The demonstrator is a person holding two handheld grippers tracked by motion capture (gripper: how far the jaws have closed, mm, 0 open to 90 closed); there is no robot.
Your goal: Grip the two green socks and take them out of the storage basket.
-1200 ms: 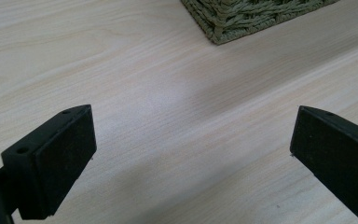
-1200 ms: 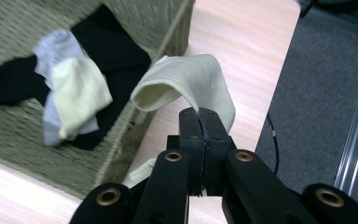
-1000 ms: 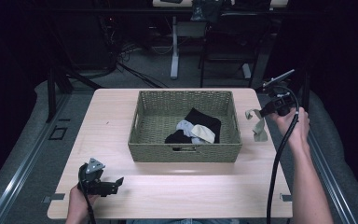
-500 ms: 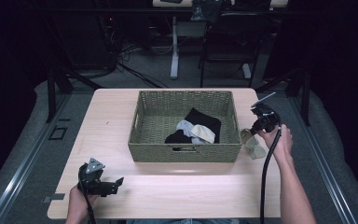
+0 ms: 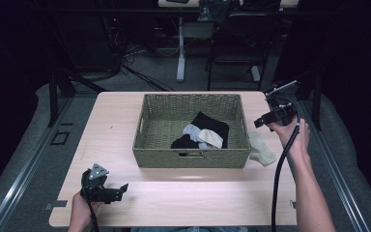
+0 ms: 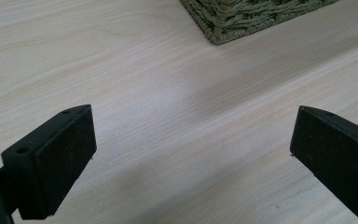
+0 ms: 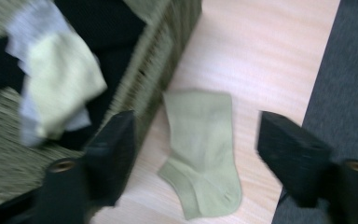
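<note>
**Right gripper over a loose sock, jaws wide**

Right gripper [image 7: 193,158] held above the table's right edge, jaws spread wide and empty, aimed down at a pale green ankle sock [image 7: 200,154] lying flat just below and between the jaws. Sock on bare tabletop [image 5: 140,203], just beside the outer wall of the woven basket [image 5: 192,159], apparently touching or nearly so. Inside the basket, off to the gripper's left: a heap of other socks [image 5: 200,135], black, grey and cream.

Likely handling: light, limp, thin knit; no stiffness, so bound to droop and fold once lifted. Not fragile, not slippery against the pads. Lying flat, so hard to pinch without pressing down and bunching the fabric. Best hold probably at the cuff edge or across the heel fold, where layers double up; the side away from the basket wall leaves more room for a jaw.

Pose: right hand [image 5: 290,133] raised, forearm reaching forward along the right side, gripper tilted down and inward. Left gripper [image 5: 121,187] low near the front left corner, jaws likewise apart, holding nothing, pointed across the bare wood toward a basket corner.
</note>
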